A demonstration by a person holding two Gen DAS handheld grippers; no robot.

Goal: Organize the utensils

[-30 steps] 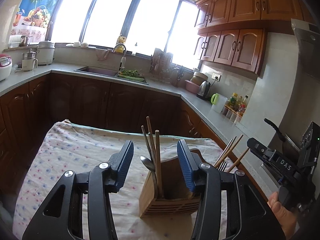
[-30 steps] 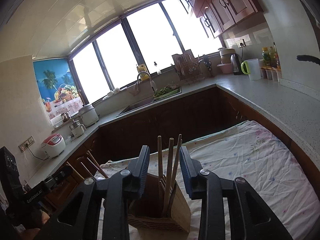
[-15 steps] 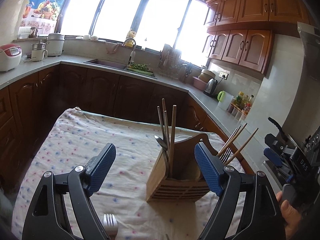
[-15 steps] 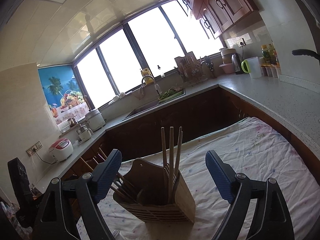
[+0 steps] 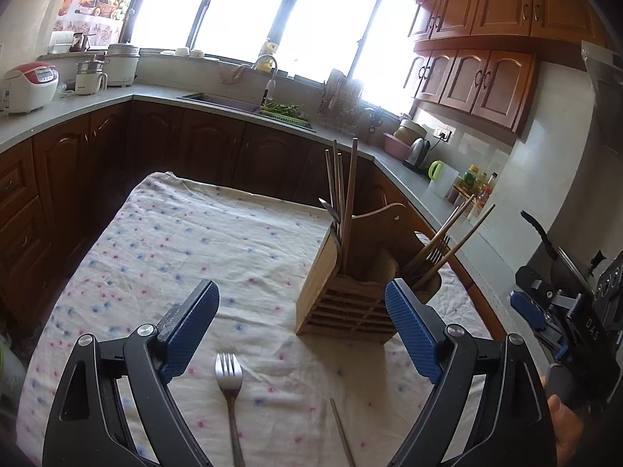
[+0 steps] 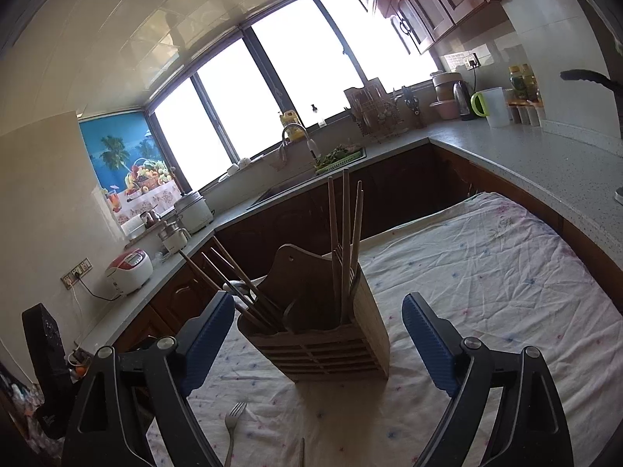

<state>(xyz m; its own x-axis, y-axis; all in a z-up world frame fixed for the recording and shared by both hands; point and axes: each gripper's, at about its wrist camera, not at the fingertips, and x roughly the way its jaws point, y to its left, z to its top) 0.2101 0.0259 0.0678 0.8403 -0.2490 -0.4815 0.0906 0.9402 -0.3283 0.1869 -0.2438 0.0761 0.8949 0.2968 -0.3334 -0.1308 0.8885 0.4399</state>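
Note:
A wooden utensil holder (image 5: 342,292) stands on the flowered tablecloth (image 5: 202,241); it also shows in the right wrist view (image 6: 331,334). Chopsticks (image 5: 344,190), a spoon and a fork stand in its compartments. A metal fork (image 5: 230,393) and a single chopstick (image 5: 342,432) lie on the cloth in front of it; the fork also shows in the right wrist view (image 6: 233,428). My left gripper (image 5: 301,330) is open and empty, above the fork. My right gripper (image 6: 318,338) is open and empty, facing the holder from the other side.
The table (image 6: 506,272) sits inside a U-shaped kitchen counter (image 6: 525,155) with a sink (image 5: 226,101), rice cookers (image 5: 29,85), a kettle, jars and a dish rack. The right gripper's body (image 5: 576,319) shows at the left wrist view's right edge.
Both grippers opened wide and drew back from the holder, leaving chopsticks standing in it. The fork and loose chopstick on the cloth came into view.

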